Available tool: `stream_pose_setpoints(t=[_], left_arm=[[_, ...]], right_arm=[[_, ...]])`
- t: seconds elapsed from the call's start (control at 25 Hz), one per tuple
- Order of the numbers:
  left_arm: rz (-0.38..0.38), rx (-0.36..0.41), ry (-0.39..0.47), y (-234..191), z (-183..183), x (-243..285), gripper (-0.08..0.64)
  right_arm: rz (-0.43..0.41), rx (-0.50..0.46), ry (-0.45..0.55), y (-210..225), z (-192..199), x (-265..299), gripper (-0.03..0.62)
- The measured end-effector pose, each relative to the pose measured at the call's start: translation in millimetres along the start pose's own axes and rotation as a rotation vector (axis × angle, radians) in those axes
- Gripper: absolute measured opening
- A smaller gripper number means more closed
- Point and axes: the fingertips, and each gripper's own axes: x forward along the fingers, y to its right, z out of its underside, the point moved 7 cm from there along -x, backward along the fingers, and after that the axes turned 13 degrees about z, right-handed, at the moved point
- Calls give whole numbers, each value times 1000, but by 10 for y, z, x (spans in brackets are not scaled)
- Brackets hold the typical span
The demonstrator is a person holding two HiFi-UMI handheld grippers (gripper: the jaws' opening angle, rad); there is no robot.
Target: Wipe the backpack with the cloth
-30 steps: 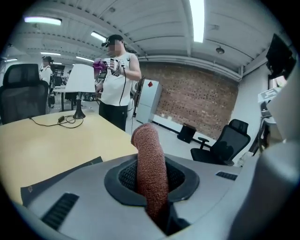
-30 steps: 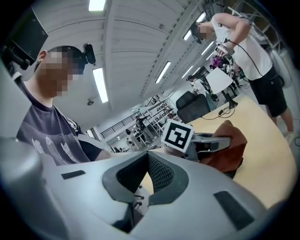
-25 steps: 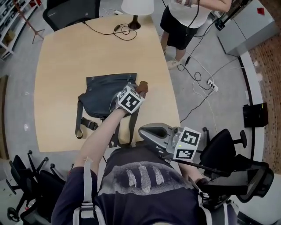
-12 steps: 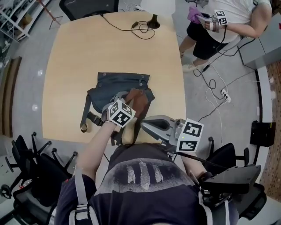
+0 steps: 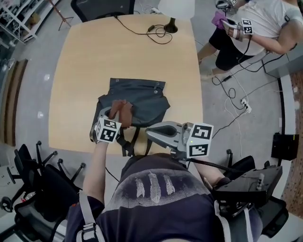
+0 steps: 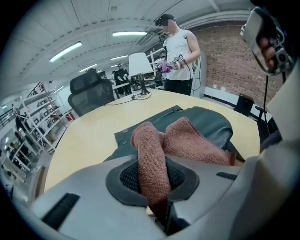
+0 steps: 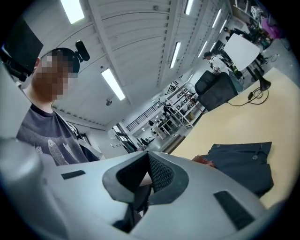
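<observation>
A dark grey backpack (image 5: pixel 142 99) lies flat on the wooden table (image 5: pixel 85 61), near its front edge. My left gripper (image 5: pixel 115 112) is shut on a brown cloth (image 5: pixel 121 109) and presses it on the backpack's near left part. In the left gripper view the cloth (image 6: pixel 152 154) runs out between the jaws and folds over the backpack (image 6: pixel 211 123). My right gripper (image 5: pixel 152 132) hovers off the table's front edge, just right of the backpack's straps, shut and holding nothing. Its own view shows the backpack (image 7: pixel 243 164) and a bit of cloth (image 7: pixel 204 161) beyond the jaws.
A lamp (image 5: pixel 176 9) and a black cable (image 5: pixel 156 30) sit at the table's far edge. Another person (image 5: pixel 265 23) with grippers stands at the far right. Office chairs (image 5: pixel 28 184) stand at my left, one more chair (image 5: pixel 102 7) behind the table. Floor cables (image 5: pixel 244 101) run on the right.
My left gripper has dragged the cloth across the backpack from its right side to its near left part. The right gripper has stayed by the table's front edge.
</observation>
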Motion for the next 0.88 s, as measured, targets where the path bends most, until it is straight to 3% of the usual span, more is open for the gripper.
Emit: stream_pose_setpoints(t=[0.16, 0.32, 0.48, 0.56, 0.88], left_arm=[[-91, -120, -24, -286, 238, -267, 55], [-277, -214, -65, -850, 460, -639, 55], [-429, -279, -33, -1310, 459, -877, 55], [-430, -264, -32, -1408, 360, -798, 55], [-224, -183, -140, -1225, 106, 54, 55]], right_arm=[[-8, 10, 9, -6, -23, -66, 2], [19, 18, 28, 17, -7, -150, 2], [42, 18, 43, 8, 21, -173, 2], [57, 9, 43, 2, 31, -182, 2], [138, 8, 73, 8, 83, -397, 2]])
